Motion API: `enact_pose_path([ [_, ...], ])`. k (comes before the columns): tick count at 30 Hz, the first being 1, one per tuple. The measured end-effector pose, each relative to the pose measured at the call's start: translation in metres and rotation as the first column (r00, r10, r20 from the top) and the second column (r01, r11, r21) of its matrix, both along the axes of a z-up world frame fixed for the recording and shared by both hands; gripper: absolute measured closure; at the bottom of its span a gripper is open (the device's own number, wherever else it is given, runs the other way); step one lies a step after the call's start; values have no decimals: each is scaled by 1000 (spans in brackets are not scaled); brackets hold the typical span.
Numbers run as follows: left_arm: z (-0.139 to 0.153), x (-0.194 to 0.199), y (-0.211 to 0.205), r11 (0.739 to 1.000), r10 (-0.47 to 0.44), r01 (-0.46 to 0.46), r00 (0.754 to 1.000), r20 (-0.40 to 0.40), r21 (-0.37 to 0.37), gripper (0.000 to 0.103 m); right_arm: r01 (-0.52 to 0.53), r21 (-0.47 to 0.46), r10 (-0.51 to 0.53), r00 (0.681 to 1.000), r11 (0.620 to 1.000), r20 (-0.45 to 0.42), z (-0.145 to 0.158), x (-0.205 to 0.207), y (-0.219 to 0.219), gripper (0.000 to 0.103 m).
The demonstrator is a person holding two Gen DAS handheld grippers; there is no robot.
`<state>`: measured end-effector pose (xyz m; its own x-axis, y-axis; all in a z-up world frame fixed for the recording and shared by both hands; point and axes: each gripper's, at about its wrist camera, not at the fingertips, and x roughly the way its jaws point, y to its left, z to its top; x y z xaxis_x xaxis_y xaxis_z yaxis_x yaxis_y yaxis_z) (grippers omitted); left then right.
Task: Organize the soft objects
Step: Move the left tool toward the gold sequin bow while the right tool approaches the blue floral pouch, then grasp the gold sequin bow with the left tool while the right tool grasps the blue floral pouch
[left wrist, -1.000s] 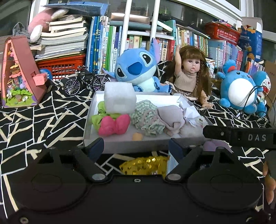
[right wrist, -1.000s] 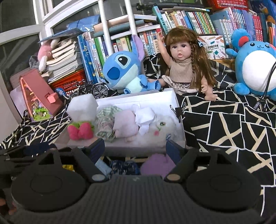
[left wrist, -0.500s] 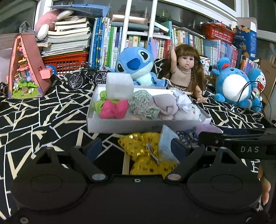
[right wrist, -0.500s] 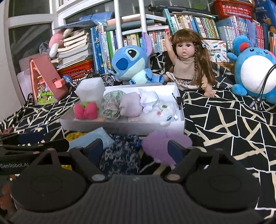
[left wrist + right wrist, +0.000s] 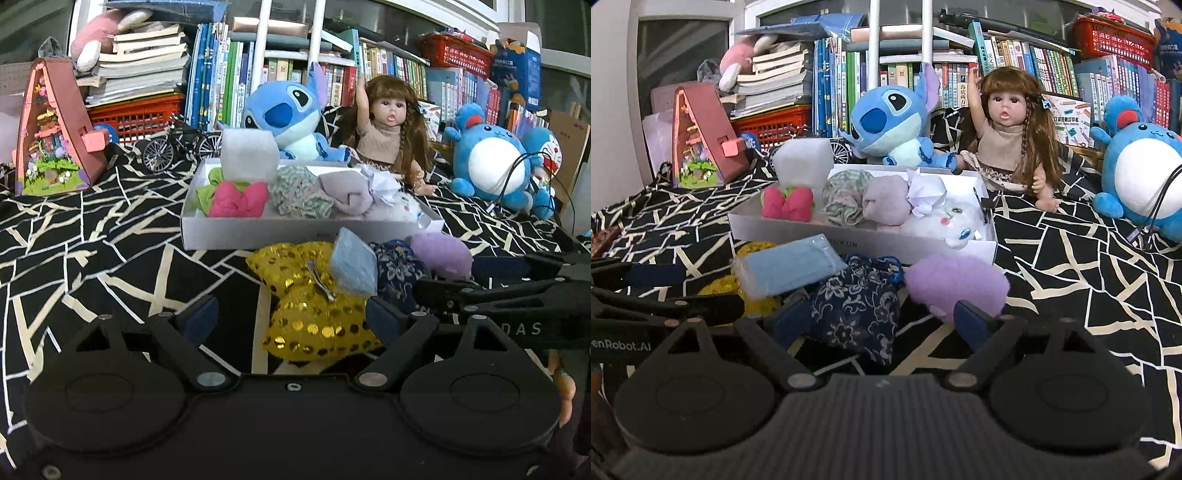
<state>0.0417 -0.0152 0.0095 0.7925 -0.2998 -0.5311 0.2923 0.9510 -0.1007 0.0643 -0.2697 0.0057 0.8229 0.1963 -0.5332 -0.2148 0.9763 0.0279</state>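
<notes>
Already my white box (image 5: pixel 258 230) at the far side holds bows and scrunchies, gathered so the soft things sit together. Near it wait the gold sequin bow (image 5: pixel 314 314), between my spread left gripper (image 5: pixel 291 319), and the navy floral pouch (image 5: pixel 857 306), between my right gripper (image 5: pixel 879 319); neither is grasped.

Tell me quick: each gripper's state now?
Left gripper: open, holding nothing, gold sequin bow lying between its fingers.
Right gripper: open, holding nothing, navy floral pouch between its fingers.
</notes>
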Motion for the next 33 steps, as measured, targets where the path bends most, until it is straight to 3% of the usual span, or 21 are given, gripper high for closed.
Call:
enact_pose_path([
  [7, -7, 3, -4, 1000, -17, 17, 1000, -26, -27, 21, 40, 16, -40, 999, 999, 13, 2, 1, -9, 12],
  [10, -8, 6, -6, 998, -35, 33, 999, -38, -51, 37, 47, 20, -47, 999, 999, 7, 1, 2, -11, 12],
  [11, -9, 7, -7, 997, -45, 42, 998, -45, -62, 52, 47, 23, -47, 999, 999, 3, 0, 2, -12, 12],
  [15, -9, 6, -7, 996, -47, 43, 998, -51, -74, 64, 30, 36, -30, 999, 999, -17, -3, 2, -11, 13],
  [25, -4, 3, 19, 999, 8, -11, 999, -53, -51, 64, -30, 43, 32, 998, 999, -45, -7, 5, 4, 16],
  [33, -3, -2, 46, 997, 69, -71, 996, -54, -32, 48, -34, 57, 39, 995, 998, -86, -14, 16, 17, 17],
])
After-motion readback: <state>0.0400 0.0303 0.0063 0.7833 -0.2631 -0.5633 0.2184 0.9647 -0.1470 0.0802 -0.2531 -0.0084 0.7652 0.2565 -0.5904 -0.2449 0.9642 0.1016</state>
